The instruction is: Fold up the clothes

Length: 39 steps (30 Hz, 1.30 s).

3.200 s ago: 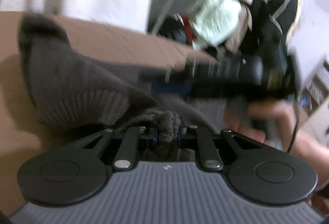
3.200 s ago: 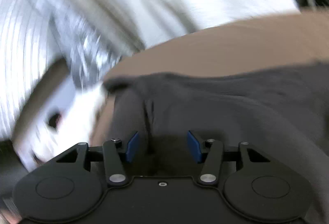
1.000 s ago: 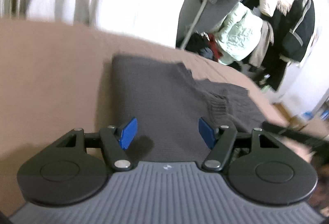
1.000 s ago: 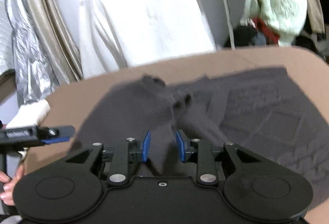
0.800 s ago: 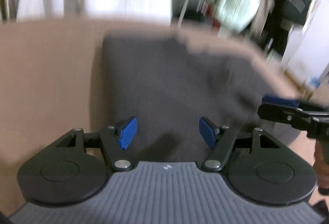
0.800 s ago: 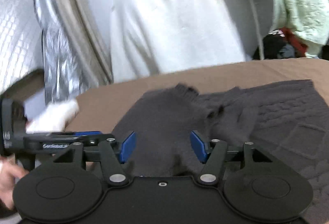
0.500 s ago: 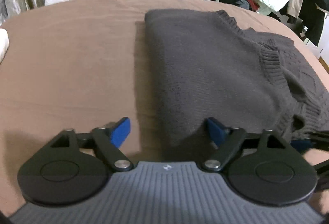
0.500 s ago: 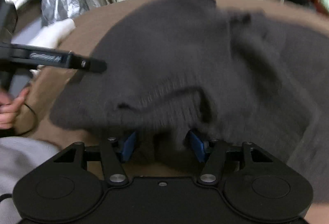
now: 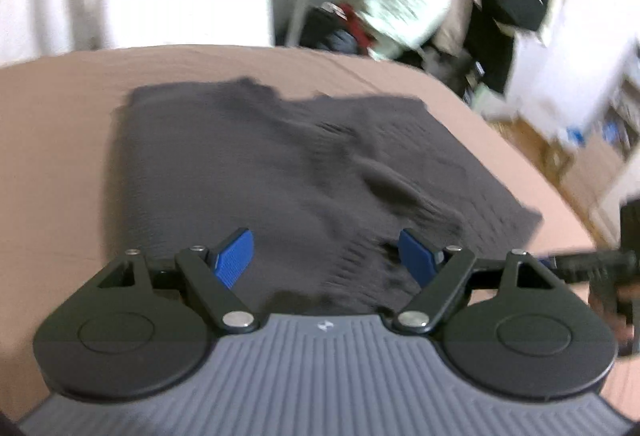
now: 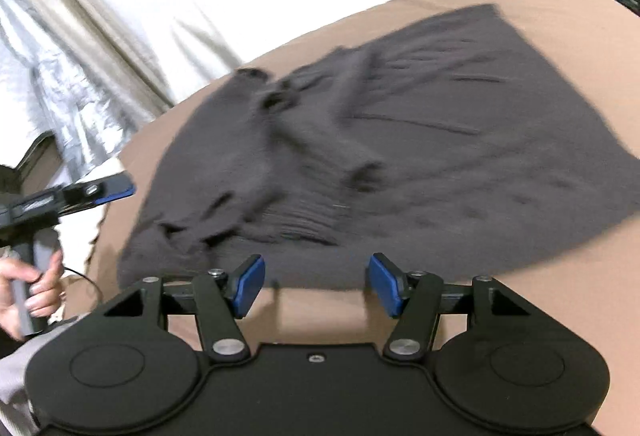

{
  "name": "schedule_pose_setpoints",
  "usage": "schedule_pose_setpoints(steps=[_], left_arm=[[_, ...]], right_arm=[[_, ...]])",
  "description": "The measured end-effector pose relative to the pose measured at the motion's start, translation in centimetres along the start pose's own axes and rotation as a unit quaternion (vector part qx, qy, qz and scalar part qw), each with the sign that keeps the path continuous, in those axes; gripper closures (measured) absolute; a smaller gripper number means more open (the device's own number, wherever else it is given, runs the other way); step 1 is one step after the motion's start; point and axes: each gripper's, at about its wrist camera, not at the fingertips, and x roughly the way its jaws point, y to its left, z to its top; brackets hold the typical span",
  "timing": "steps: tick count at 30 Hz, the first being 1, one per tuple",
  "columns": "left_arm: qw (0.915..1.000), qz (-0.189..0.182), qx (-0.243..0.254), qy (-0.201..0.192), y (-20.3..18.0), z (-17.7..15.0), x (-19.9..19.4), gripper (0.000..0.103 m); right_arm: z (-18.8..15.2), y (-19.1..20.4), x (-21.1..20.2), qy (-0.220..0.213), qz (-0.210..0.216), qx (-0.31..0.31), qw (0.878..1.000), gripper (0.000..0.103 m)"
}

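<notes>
Brown bed cover (image 9: 60,140) carries the dark grey knitted sweater (image 9: 248,172), which now lies flat with a sleeve folded over its body. A second ago the right gripper (image 10: 316,286) pinched a fold; now its pads stand apart with nothing between them. The left gripper (image 9: 326,256) is wide but closing slightly above the ribbed edge, probably not touching. So this fold seems finished.

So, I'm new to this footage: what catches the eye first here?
A dark grey knitted sweater, partly folded and rumpled, lies on a tan brown bed cover. The left gripper, closing, and the right gripper hover empty at its near edge.
</notes>
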Motion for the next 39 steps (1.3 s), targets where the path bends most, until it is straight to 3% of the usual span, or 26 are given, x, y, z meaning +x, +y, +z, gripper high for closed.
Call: schedule_pose_setpoints(steps=[4,8,13,15,17,18,19,20,21,27,31,34,37,39], left_arm=[[0.9941,-0.010,0.098,0.045,-6.1,1.2,2.2,0.022],[0.9705,-0.024,0.217,0.104,-12.3,1.7,6.7,0.022],[0.9483,-0.075,0.257,0.171,-17.6,0.7,12.5,0.019],[0.9418,-0.059,0.266,0.197,-19.1,-0.5,15.5,0.019],[0.9461,-0.041,0.259,0.190,-19.3,-1.4,17.0,0.023],[0.9492,-0.038,0.254,0.182,-19.2,-1.8,17.5,0.038],[0.9520,-0.035,0.249,0.174,-19.2,-2.1,17.9,0.063],[0.9542,-0.037,0.242,0.172,-19.0,-2.2,17.9,0.072],[0.9574,-0.032,0.234,0.166,-18.8,-2.1,17.6,0.088],[0.9740,-0.037,0.190,0.119,-17.6,-0.7,14.5,0.092],[0.9823,-0.040,0.155,0.096,-16.3,-0.2,13.1,0.092],[0.9880,-0.052,0.119,0.082,-15.0,0.1,12.2,0.092],[0.9914,-0.071,0.075,0.080,-13.5,0.5,12.1,0.092],[0.9925,-0.072,0.064,0.075,-13.1,0.5,11.8,0.092]], right_arm=[[0.2,-4.5,-1.7,-0.027,-0.018,0.058,0.998,0.039],[0.3,-8.9,-2.8,-0.066,0.003,0.156,0.986,0.038],[-0.7,-12.8,-3.5,-0.098,0.052,0.251,0.962,0.035],[-0.9,-13.9,-3.3,-0.106,0.044,0.262,0.958,0.034],[-0.8,-14.5,-2.6,-0.110,0.037,0.271,0.955,0.034],[-0.6,-14.5,-2.0,-0.111,0.037,0.272,0.955,0.033],[-0.2,-14.4,-1.2,-0.112,0.036,0.266,0.957,0.029],[0.2,-14.2,-0.5,-0.114,0.036,0.252,0.960,0.027],[0.4,-13.8,0.0,-0.117,0.033,0.242,0.963,0.025],[0.6,-12.2,-0.5,-0.133,0.011,0.264,0.955,0.023],[-0.2,-11.0,-1.3,-0.092,0.047,0.305,0.947,0.023],[-2.0,-10.9,-0.8,-0.090,0.087,0.332,0.935,0.023],[-2.6,-11.5,0.5,-0.097,0.083,0.354,0.926,0.024],[-0.4,-10.5,1.2,-0.103,0.072,0.288,0.949,0.024]])
